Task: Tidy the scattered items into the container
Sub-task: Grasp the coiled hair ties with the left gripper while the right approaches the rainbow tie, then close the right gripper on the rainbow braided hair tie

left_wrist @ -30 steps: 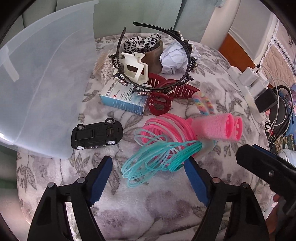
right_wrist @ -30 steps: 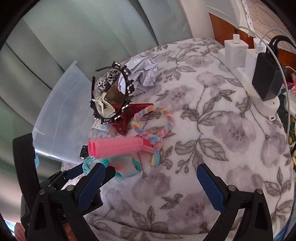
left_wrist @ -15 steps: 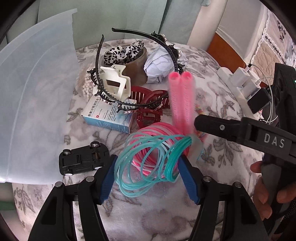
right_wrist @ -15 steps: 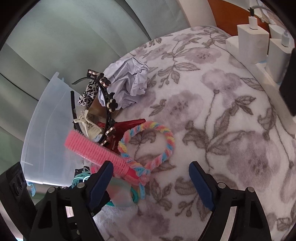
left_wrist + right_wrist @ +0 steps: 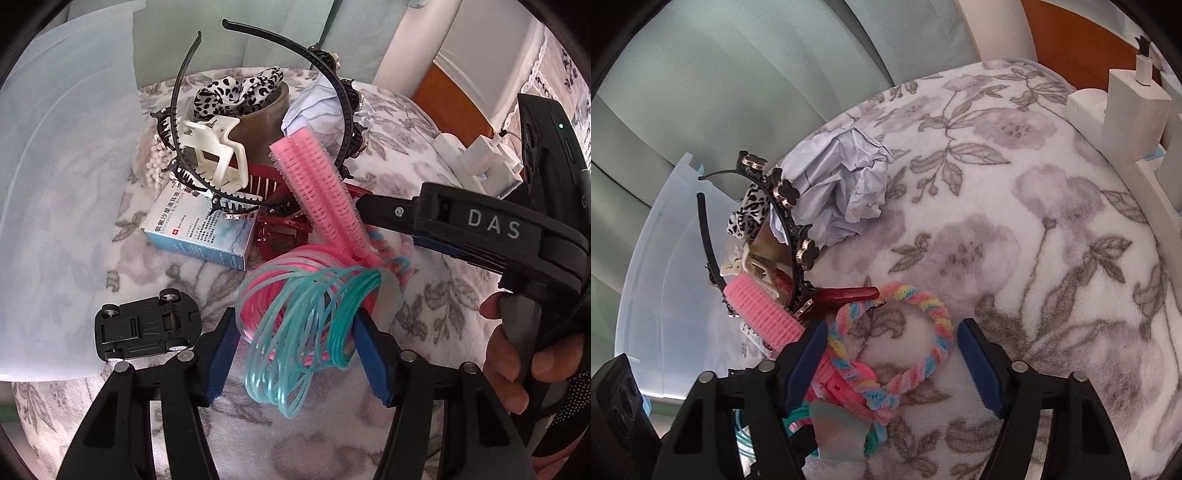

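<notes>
Left wrist view: blue fingers (image 5: 364,345) of the left gripper (image 5: 291,350) closing around looped teal and pink bangles (image 5: 295,325), not visibly clamped.

Right wrist view: right gripper (image 5: 892,363) closing, fingers (image 5: 977,362) flanking a rainbow twisted hair tie (image 5: 934,332), unpressed. Translucent container (image 5: 665,295) stands left.

Far right: bare floral blanket (image 5: 1015,229), open way.
Far left: clutter pile bars passage; black headband (image 5: 332,92) arches over white claw clip (image 5: 214,158).
Left edge: translucent container (image 5: 62,184) wall.
Near left: toy car (image 5: 147,328), just beside the container.
Right edge: white power strip (image 5: 1126,122) with chargers.
Centre: crumpled paper (image 5: 846,177).
</notes>
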`<state>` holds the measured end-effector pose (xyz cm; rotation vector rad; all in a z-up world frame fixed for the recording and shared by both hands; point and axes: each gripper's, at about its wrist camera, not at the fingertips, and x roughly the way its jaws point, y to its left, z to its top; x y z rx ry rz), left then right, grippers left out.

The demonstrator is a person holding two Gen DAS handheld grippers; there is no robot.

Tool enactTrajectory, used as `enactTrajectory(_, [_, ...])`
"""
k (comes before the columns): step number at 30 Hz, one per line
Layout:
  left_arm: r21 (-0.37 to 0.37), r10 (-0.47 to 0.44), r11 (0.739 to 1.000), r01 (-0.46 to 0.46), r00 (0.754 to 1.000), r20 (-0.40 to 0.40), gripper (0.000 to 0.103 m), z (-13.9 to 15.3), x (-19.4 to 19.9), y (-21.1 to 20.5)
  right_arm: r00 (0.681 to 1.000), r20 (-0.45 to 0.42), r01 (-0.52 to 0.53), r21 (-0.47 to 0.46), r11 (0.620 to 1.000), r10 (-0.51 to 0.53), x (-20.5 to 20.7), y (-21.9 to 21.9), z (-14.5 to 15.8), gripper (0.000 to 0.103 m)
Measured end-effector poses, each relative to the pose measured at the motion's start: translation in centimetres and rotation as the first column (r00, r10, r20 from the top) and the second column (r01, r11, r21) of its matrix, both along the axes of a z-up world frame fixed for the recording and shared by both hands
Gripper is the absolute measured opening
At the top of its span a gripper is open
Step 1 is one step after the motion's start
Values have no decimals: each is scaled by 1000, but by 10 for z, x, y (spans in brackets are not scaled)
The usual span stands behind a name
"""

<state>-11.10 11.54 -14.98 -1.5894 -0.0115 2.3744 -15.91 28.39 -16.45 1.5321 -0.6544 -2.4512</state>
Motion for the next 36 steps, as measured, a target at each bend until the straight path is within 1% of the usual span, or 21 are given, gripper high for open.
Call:
enactTrajectory(1, [0,1,1000,-1,1000,1,63,0,1,-1,1000,0,-2,11,1000,2,1,0,0,67])
enactTrajectory(3, [-5,1,1000,-1,1000,0,63,0,2,-2,1000,0,-10,25,1000,10,2,-2,0,66])
enactTrajectory(8, [-10,6,1000,-6,1000,3,63,1,4,-3,1000,-2,-17,73,997,17,6,-4,1,58])
enactTrajectory(10, [-12,7,1000,-7,1000,4,63,1,4,-2,1000,0,-14,78,997,14,9,-3,1,58])
enactTrajectory(12, [-18,4,1000,-4,1000,4,63,0,4,0,1000,3,-12,76,997,12,8,-3,1,59])
enactTrajectory(15, [-21,4,1000,-4,1000,6,63,-1,4,0,1000,9,-25,104,994,24,5,-9,1,66])
enactTrajectory(20, [-17,7,1000,-7,1000,11,63,-2,4,-3,999,4,-50,192,980,50,-2,-25,0,69])
enactTrajectory(23, [-17,8,1000,-8,1000,12,63,-2,4,-2,998,6,-62,217,974,62,-4,-29,0,69])
enactTrajectory(25, [-19,9,1000,-9,1000,12,63,-2,3,0,998,10,-64,215,975,63,-3,-28,0,67])
enactTrajectory(28, [-25,7,1000,-7,1000,9,62,-1,5,0,998,23,-55,210,976,51,-1,-26,2,58])
enactTrajectory(31, [-25,5,1000,-4,1000,4,61,2,8,0,999,26,-29,162,986,25,4,-18,4,52])
enactTrajectory(33, [-25,2,1000,-2,1000,2,61,4,9,0,1000,28,-13,136,991,9,9,-10,7,50])
enactTrajectory(36, [-28,-2,1000,2,1000,-2,61,7,15,0,1000,28,1,120,993,-5,16,-4,11,47])
